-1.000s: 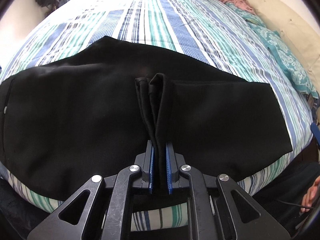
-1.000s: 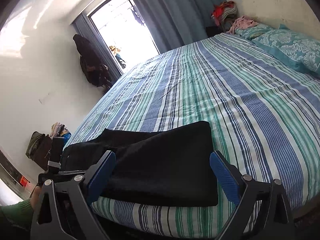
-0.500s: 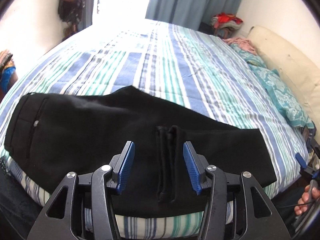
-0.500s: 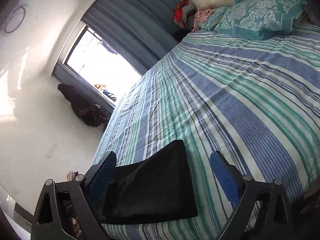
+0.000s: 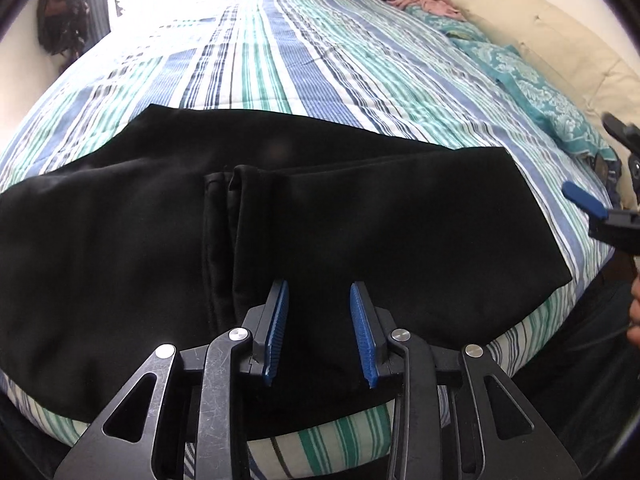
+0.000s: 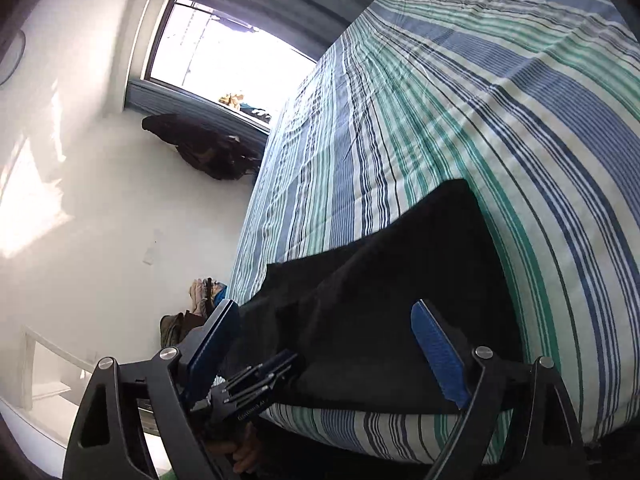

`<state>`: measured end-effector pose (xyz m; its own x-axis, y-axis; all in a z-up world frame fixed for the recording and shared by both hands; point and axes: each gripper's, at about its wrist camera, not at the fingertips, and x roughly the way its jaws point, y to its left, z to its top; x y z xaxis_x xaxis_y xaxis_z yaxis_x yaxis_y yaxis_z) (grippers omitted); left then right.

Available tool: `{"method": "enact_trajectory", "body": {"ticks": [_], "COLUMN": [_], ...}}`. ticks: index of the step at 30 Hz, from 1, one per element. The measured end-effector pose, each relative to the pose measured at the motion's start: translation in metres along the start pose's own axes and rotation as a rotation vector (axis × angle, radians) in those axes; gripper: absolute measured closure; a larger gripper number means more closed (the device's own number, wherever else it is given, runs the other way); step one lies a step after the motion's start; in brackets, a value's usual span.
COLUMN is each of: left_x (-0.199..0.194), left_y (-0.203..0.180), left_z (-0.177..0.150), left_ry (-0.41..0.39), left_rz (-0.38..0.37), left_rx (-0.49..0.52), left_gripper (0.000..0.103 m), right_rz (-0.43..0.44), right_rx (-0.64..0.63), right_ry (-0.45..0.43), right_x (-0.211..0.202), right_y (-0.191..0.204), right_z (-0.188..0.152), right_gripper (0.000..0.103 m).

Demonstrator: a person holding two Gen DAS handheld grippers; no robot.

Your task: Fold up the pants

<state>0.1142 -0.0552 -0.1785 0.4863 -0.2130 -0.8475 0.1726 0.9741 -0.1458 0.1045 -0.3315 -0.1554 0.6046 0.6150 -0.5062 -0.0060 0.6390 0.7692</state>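
Black pants (image 5: pixel 280 216) lie folded across the near edge of a striped bed (image 5: pixel 320 60), hems near the middle. Both hand-held grippers, left (image 5: pixel 320 332) and right (image 6: pixel 328 352), hover with fingers apart (neither holds cloth). The risk: a shallow pinch at the next fold could lift only 1 layer, dragging the stack askew.

A striped bedsheet (image 5: pixel 328 60) covered the bed; teal pillows (image 5: pixel 532 84) lay at two o'clock, a bright window (image 6: pixel 224 60) at eleven.
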Motion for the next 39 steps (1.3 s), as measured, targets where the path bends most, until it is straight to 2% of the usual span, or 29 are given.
{"method": "enact_trajectory", "body": {"ticks": [1,3,5,6,9,12,14,16,18,19,21,22,23,25,26,27,28,30,33,35,39], "left_x": [0.0,0.0,0.0,0.0,-0.004,-0.007,-0.008,-0.007,-0.006,-0.007,-0.014,-0.021,-0.03,-0.05,-0.058,-0.065,-0.069,-0.073,-0.067,-0.062,-0.068], "left_y": [-0.001,-0.001,0.0,0.001,0.002,0.001,0.0,0.0,0.0,0.0,0.002,0.005,0.008,0.013,0.016,0.02,0.024,0.032,0.042,0.044,0.05], "left_z": [0.0,0.0,-0.001,-0.002,-0.004,-0.005,-0.005,-0.005,-0.006,-0.006,-0.007,-0.007,-0.008,-0.008,-0.006,-0.003,-0.002,-0.001,-0.007,-0.013,-0.019], "left_ry": [0.0,0.001,-0.001,-0.001,-0.004,-0.006,-0.006,-0.005,-0.004,-0.005,-0.016,-0.035,-0.065,-0.146,-0.178,-0.197,-0.207,-0.21,-0.175,-0.15,-0.174], "left_rz": [0.002,0.004,-0.007,-0.006,-0.013,-0.029,-0.033,-0.035,-0.037,-0.037,-0.049,-0.062,-0.063,-0.025,-0.004,0.011,0.02,0.046,0.117,0.168,0.217], "left_rx": [0.006,0.011,0.007,0.007,-0.003,-0.008,-0.005,-0.006,-0.006,-0.002,-0.011,-0.025,-0.038,-0.06,-0.072,-0.086,-0.103,-0.135,-0.149,-0.137,-0.151], "left_gripper": [0.069,0.069,0.069,0.069,0.068,0.064,0.061,0.06,0.059,0.059,0.058,0.049,0.034,0.018,0.014,0.014,0.014,0.011,0.01,0.01,0.01], "right_rz": [-0.001,-0.016,-0.116,-0.132,-0.136,-0.067,-0.039,-0.052,-0.117,-0.15,-0.154,-0.125,-0.08,-0.111,-0.137,-0.166,-0.208,-0.292,-0.395,-0.433,-0.53], "right_rx": [0.026,0.093,0.164,0.182,0.122,0.012,-0.033,-0.047,-0.027,0.003,0.079,0.08,0.032,-0.158,-0.263,-0.352,-0.421,-0.491,-0.482,-0.471,-0.508], "right_ry": [-0.008,0.039,0.104,0.128,0.081,0.067,0.07,0.088,0.164,0.206,0.23,0.211,0.162,0.023,-0.048,-0.118,-0.185,-0.275,-0.27,-0.291,-0.372], "right_x": [0.006,0.031,0.059,0.069,0.056,0.028,0.01,0.004,0.019,0.028,0.032,0.027,0.017,-0.008,-0.02,-0.03,-0.037,-0.043,-0.037,-0.04,-0.048], "right_y": [-0.004,-0.024,-0.054,-0.064,-0.046,-0.004,0.016,0.015,-0.007,-0.02,-0.028,-0.022,-0.012,0.022,0.04,0.054,0.064,0.074,0.067,0.063,0.067], "right_z": [0.012,0.031,0.038,0.038,0.036,0.017,-0.008,-0.039,-0.064,-0.073,-0.077,-0.074,-0.069,-0.063,-0.063,-0.065,-0.068,-0.071,-0.066,-0.06,-0.052], "right_gripper": [0.015,0.015,0.016,0.019,0.019,0.018,0.012,0.007,0.007,0.011,0.012,0.012,0.012,0.012,0.012,0.01,0.002,0.0,0.0,0.0,0.0]}}
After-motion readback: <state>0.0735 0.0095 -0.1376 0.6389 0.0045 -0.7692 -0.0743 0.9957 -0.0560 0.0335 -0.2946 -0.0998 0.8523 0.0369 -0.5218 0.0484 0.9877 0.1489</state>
